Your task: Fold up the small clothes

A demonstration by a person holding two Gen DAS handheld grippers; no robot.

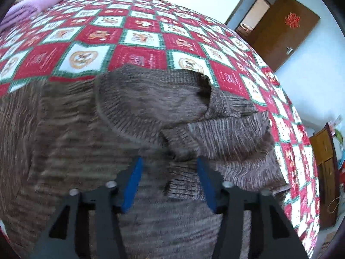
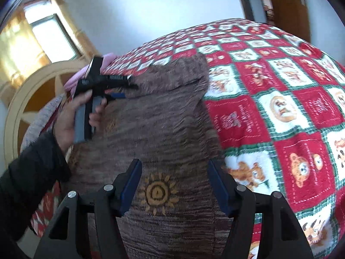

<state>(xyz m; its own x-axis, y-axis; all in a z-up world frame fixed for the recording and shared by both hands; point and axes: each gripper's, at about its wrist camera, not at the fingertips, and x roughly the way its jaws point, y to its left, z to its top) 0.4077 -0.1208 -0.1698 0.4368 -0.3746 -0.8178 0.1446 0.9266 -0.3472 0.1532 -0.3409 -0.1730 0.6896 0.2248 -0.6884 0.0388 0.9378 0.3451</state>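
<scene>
A small brown knitted sweater [image 1: 86,129] lies flat on the red, white and green checked quilt [image 1: 140,36]. Its neckline faces the far side, and a sleeve [image 1: 232,138] is folded across the body. My left gripper [image 1: 169,161] is open just above the sleeve's cuff, holding nothing. In the right wrist view the sweater [image 2: 161,129] shows a yellow sun motif [image 2: 157,193] between my right gripper's open fingers [image 2: 174,168], which hover over the hem end. The left gripper [image 2: 120,89] shows there too, held in a hand at the sweater's far left.
A pink folded cloth [image 1: 38,2] lies at the quilt's far corner. A wooden headboard [image 2: 25,99] stands left of the bed. A brown door [image 1: 282,34] and a wooden cabinet [image 1: 325,172] stand beyond the bed's right edge.
</scene>
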